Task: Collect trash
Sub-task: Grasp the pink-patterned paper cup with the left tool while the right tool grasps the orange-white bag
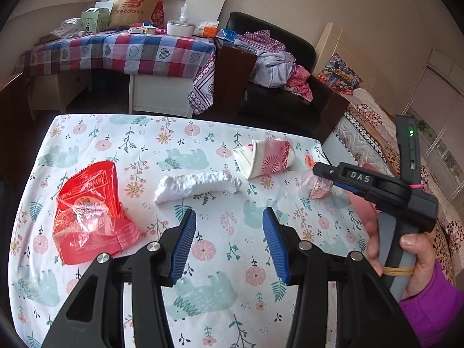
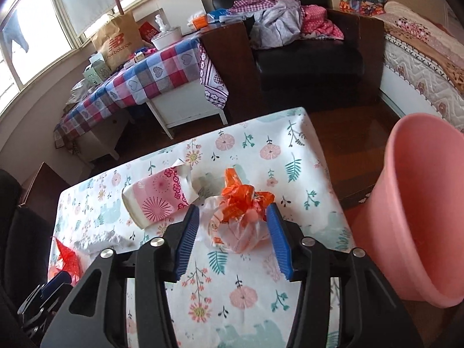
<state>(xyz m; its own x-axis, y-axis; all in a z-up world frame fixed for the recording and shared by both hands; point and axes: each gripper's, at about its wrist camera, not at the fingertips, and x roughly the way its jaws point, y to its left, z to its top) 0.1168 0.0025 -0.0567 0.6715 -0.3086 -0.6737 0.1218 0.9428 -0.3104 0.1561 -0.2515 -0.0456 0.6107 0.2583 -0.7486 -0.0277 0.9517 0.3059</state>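
Note:
On the floral tablecloth (image 1: 220,264) lie a red plastic wrapper (image 1: 90,214), a white foam chunk (image 1: 197,185), a crushed pink paper cup (image 1: 266,158) and a knotted orange-and-white plastic bag (image 2: 240,220). My left gripper (image 1: 229,240) is open and empty above the cloth, just short of the foam. My right gripper (image 2: 233,237) is open with a finger on either side of the knotted bag, not closed on it. The right gripper (image 1: 377,185) also shows at the right of the left wrist view, over the bag (image 1: 316,185). The cup (image 2: 162,200) lies left of the bag.
A pink plastic bin (image 2: 423,208) stands on the floor right of the table. Behind are a checked-cloth desk (image 1: 121,49) with clutter and a brown paper bag (image 1: 133,3), a black armchair (image 2: 313,49) with clothes, and a bed (image 2: 420,55).

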